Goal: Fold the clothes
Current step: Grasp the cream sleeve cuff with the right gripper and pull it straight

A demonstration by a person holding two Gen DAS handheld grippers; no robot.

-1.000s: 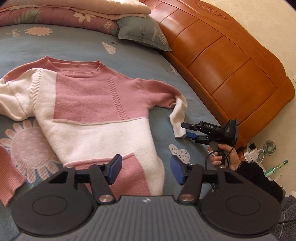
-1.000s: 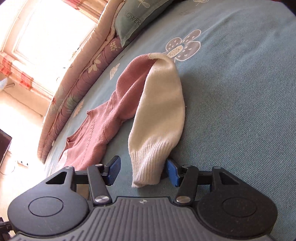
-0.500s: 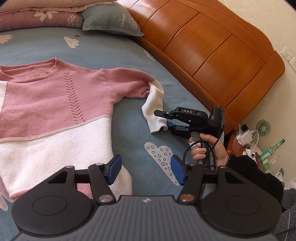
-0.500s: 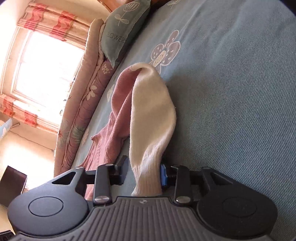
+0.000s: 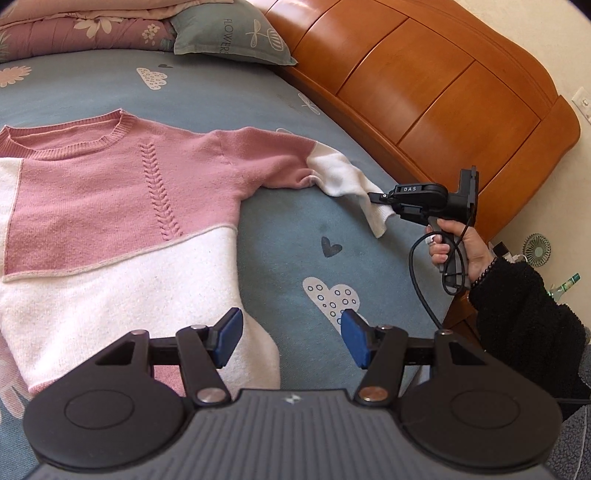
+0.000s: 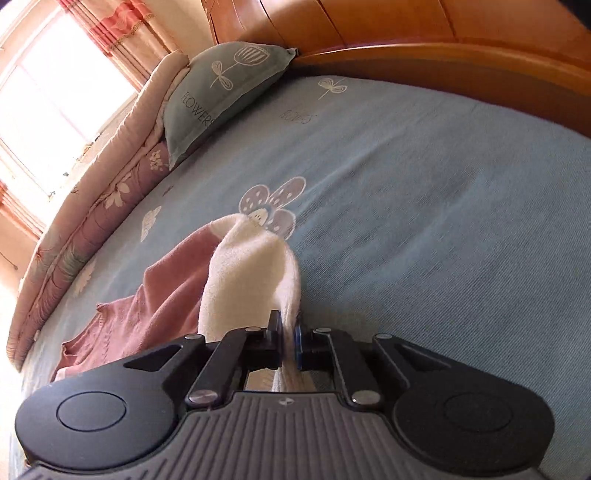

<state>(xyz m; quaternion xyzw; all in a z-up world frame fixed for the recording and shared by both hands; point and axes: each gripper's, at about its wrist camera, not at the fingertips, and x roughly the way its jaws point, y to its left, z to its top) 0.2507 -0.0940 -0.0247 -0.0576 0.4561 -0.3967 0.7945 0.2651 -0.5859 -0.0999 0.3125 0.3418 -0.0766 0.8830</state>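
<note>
A pink and white knitted sweater (image 5: 110,206) lies flat, front up, on the blue bedspread (image 5: 303,240). Its right sleeve (image 5: 295,162) stretches out toward the headboard and ends in a white cuff (image 5: 373,210). My right gripper (image 5: 380,201), held in a hand, is shut on that cuff and lifts it a little. In the right wrist view the white cuff (image 6: 255,269) runs between the closed fingers of the right gripper (image 6: 288,341). My left gripper (image 5: 290,336) is open above the sweater's lower right hem, with nothing between its blue pads (image 5: 231,332).
A wooden headboard (image 5: 424,85) borders the bed on the right. A grey-green pillow (image 5: 229,33) and a folded floral quilt (image 5: 74,29) lie at the far end. A black sleeve (image 5: 524,310) reaches in from the right; a small fan (image 5: 536,249) stands on the floor.
The right gripper closed on the white cuff and pulled the sleeve out straight toward the headboard. The left gripper shifted right along the sweater's hem, staying open.
</note>
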